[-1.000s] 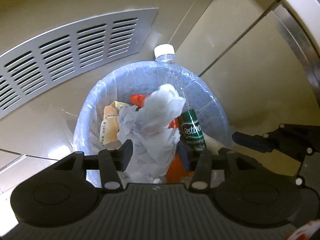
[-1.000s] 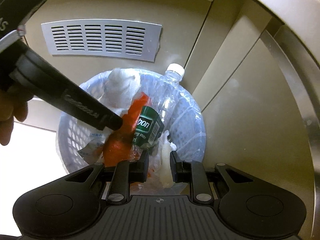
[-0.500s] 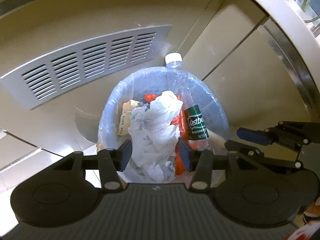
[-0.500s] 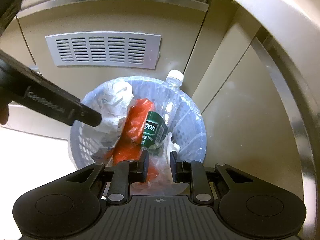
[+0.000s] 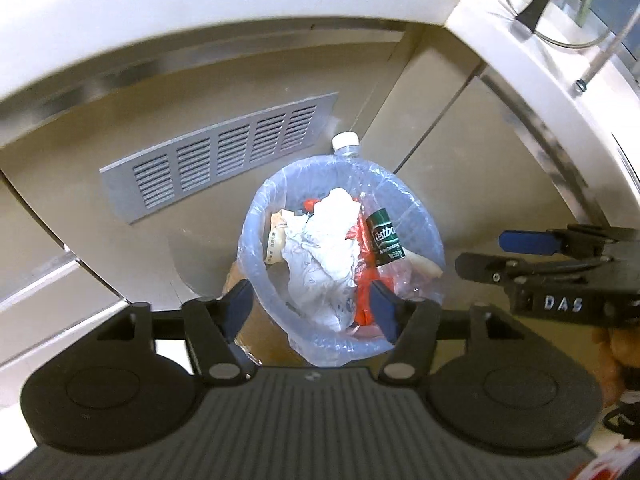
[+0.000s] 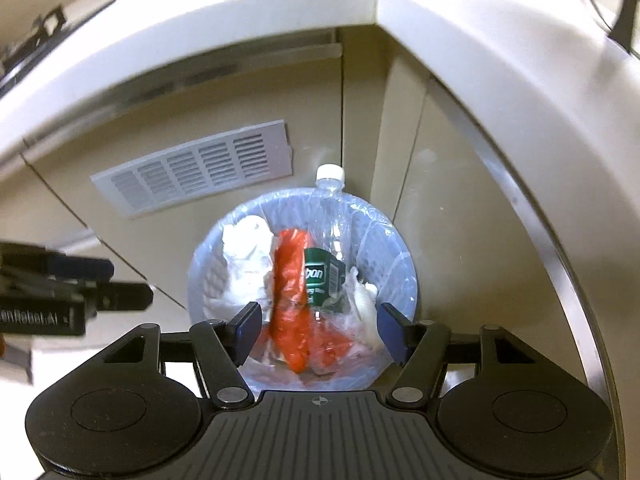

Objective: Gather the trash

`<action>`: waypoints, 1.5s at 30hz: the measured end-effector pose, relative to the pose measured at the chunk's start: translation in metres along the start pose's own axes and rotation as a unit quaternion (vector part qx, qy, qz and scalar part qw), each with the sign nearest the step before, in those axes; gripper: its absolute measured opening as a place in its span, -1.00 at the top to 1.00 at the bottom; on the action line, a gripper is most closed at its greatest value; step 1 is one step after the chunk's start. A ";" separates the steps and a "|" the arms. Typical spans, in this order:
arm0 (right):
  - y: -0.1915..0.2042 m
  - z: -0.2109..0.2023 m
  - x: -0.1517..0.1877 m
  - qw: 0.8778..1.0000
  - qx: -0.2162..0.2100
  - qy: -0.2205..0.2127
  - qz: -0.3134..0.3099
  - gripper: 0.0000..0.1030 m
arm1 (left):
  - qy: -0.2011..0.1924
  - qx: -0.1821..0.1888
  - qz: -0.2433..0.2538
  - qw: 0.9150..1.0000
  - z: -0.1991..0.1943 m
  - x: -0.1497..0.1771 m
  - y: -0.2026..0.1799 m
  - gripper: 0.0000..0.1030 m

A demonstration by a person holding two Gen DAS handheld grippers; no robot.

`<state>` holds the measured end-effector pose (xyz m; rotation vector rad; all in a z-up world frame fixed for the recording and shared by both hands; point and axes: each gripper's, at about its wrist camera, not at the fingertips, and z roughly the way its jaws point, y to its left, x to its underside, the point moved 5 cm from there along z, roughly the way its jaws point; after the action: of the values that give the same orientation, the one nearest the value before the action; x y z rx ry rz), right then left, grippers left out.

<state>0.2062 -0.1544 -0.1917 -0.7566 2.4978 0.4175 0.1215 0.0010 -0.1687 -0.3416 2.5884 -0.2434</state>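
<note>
Now | both tongs, left [image 5: 310, 306] and right [image 6: 320, 328], opening, empty | crumpled paper [image 5: 324, 248] centre frame: light, soft, pinch a fold | bottle [image 6: 330, 216] slippery.

clear glossy plastic bin liner [image 5: 424, 236], crumpled white paper [image 5: 320, 248], matt metal vent [image 5: 224, 156]

Red wrapper [image 6: 290, 296], green-labelled bottle [image 6: 326, 240]

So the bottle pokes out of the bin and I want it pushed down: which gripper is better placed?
Probably right. The bottle lies nearly straight ahead of the right gripper, whose jaws are opening, empty. From the left gripper it sits off-centre behind crumpled paper.
</note>
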 end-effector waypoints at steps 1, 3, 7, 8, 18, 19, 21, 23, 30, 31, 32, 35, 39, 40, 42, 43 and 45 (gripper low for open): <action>0.001 -0.005 0.000 1.000 0.001 -0.003 0.007 -0.25 | -0.004 0.000 0.006 1.000 -0.006 0.000 -0.001 -0.31; 0.004 -0.015 0.001 1.000 0.005 -0.014 0.015 -0.27 | -0.013 0.002 0.015 1.000 -0.014 -0.001 -0.004 -0.39; 0.004 -0.034 0.003 0.999 0.006 -0.026 0.034 -0.32 | -0.041 -0.005 0.021 0.999 -0.034 -0.005 -0.011 -0.70; 0.003 -0.038 0.004 0.999 0.005 -0.030 0.037 -0.32 | -0.050 -0.007 0.020 0.999 -0.039 -0.006 -0.013 -0.79; -0.006 -0.064 0.006 0.997 -0.008 -0.067 0.028 -0.38 | -0.101 -0.070 0.004 0.992 -0.073 -0.011 -0.026 -0.99; -0.006 -0.065 0.006 0.997 -0.010 -0.069 0.027 -0.38 | -0.103 -0.071 0.000 0.992 -0.076 -0.011 -0.026 -0.99; -0.005 -0.070 0.007 0.997 -0.011 -0.075 0.024 -0.38 | -0.106 -0.070 0.002 0.992 -0.080 -0.010 -0.028 -0.99; -0.002 -0.075 0.007 0.996 -0.007 -0.083 0.025 -0.38 | -0.103 -0.070 0.010 0.992 -0.083 -0.013 -0.028 -0.99; 0.007 -0.103 0.011 0.990 0.036 -0.119 0.074 -0.39 | -0.111 -0.046 0.054 0.991 -0.102 -0.019 -0.028 -0.99; 0.012 -0.107 0.014 0.988 0.044 -0.123 0.085 -0.40 | -0.110 -0.042 0.061 0.991 -0.107 -0.019 -0.027 -0.99; 0.016 -0.111 0.016 0.986 0.051 -0.127 0.096 -0.40 | -0.108 -0.037 0.068 0.991 -0.112 -0.018 -0.024 -0.99; 0.030 -0.123 0.026 0.979 0.067 -0.133 0.140 -0.40 | -0.102 -0.030 0.084 0.991 -0.124 -0.013 -0.016 -0.99; 0.058 -0.137 0.038 0.974 0.084 -0.145 0.156 -0.41 | -0.094 -0.018 0.104 0.990 -0.134 -0.003 -0.006 -0.99; 0.064 -0.142 0.042 0.973 0.087 -0.145 0.159 -0.41 | -0.093 -0.014 0.107 0.990 -0.136 -0.001 -0.004 -0.99; 0.073 -0.146 0.045 0.971 0.093 -0.145 0.164 -0.41 | -0.090 -0.010 0.109 0.990 -0.140 0.004 -0.003 -0.99; 0.077 -0.148 0.046 0.971 0.095 -0.143 0.164 -0.41 | -0.091 -0.008 0.109 0.990 -0.143 0.005 -0.003 -0.99; 0.081 -0.152 0.043 0.972 0.100 -0.143 0.157 -0.41 | -0.099 -0.006 0.112 0.989 -0.148 0.006 -0.005 -0.99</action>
<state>0.0723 -0.1720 -0.0771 -0.2032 2.3390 0.3472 0.0420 0.0102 -0.0444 -0.0718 2.4072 -0.1078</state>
